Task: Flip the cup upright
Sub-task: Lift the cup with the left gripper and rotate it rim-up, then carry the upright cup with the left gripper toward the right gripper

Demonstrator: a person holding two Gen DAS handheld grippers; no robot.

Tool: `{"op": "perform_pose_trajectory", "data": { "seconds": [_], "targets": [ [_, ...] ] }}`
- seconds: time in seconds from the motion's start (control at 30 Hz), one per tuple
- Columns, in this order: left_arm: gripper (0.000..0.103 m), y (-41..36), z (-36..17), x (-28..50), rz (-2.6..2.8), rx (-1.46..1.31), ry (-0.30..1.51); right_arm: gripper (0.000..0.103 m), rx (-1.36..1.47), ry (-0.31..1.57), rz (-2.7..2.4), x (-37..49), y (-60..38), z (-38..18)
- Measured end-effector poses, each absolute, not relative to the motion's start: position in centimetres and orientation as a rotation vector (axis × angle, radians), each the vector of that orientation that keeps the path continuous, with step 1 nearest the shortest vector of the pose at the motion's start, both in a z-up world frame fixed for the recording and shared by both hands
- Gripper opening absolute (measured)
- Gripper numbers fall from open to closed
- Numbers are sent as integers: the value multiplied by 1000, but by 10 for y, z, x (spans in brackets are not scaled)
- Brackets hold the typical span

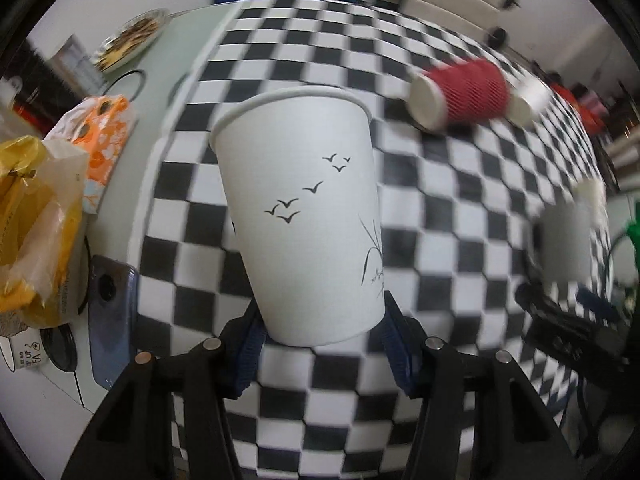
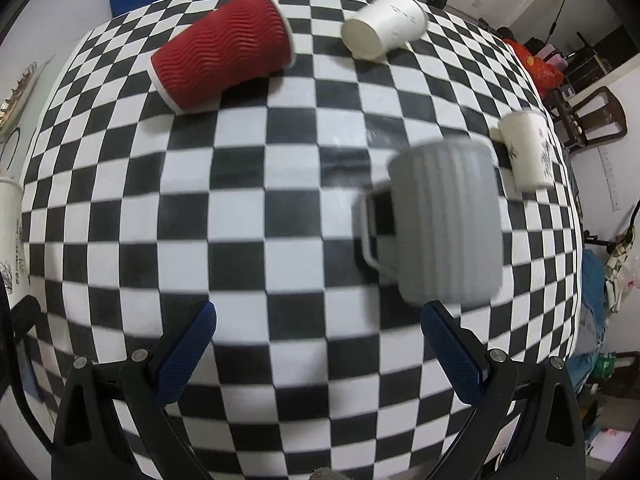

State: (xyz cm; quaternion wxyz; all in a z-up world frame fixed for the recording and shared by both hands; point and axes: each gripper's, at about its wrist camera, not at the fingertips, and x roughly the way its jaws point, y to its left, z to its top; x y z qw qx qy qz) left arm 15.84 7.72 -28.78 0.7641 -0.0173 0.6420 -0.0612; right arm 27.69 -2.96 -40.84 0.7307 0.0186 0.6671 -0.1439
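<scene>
Left tongs (image 1: 320, 332) clamped on white cup (image 1: 298, 216), blue pads pinching it right at the base, one each side. Cup sits rim-up, tipped a bit to the left, and looks lifted just above the checkered tabletop (image 1: 460, 216) — can't say for sure the base is clear of it. Birds print faces the cam.

Right tongs (image 2: 318, 342) spread wide, holding nothing, nothing between the pads. Grey mug (image 2: 444, 220) just ahead, off toward the right pad (image 2: 452, 354); blurred, handle to the left; can't tell if it's touching that pad.

Risks, as I read it: grip on the white cup is very low, so w/ a thin paper wall it could pivot in the pads or crumple if squeezed harder. Let go while it's tilted and it prob tips back over. Needs to be levelled first, then base flat on the tabletop, then release. Frame's motion-blurred, so a fast move could swing the top-heavy cup.

Right side: mug sits off-centre in the gap, so closing now likely clips it or shoves it sideways. Small white cup (image 2: 528, 148) near behind it could get knocked.

Farther back, red cup (image 2: 224, 48) and another white cup (image 2: 386, 24) lie on their sides, well apart. Phone (image 1: 112, 312) and bags (image 1: 48, 208) at left edge, out of the way.
</scene>
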Motion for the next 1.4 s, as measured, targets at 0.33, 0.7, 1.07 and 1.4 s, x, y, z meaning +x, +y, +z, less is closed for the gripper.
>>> {"op": "perform_pose_trajectory", "data": {
  "seconds": [0.33, 0.7, 1.07, 1.4],
  "targets": [
    [51, -9, -307, 101, -323, 112, 1471, 103, 49, 1499, -372, 197, -72, -405],
    [51, -52, -349, 84, -331, 213, 1498, 103, 64, 1527, -518, 145, -131, -422],
    [52, -51, -368, 80, -282, 224, 1531, 103, 66, 1521, -567, 134, -161, -429],
    [88, -55, -374, 83, -249, 194, 1529, 103, 105, 1495, -558, 136, -175, -423]
  ]
}}
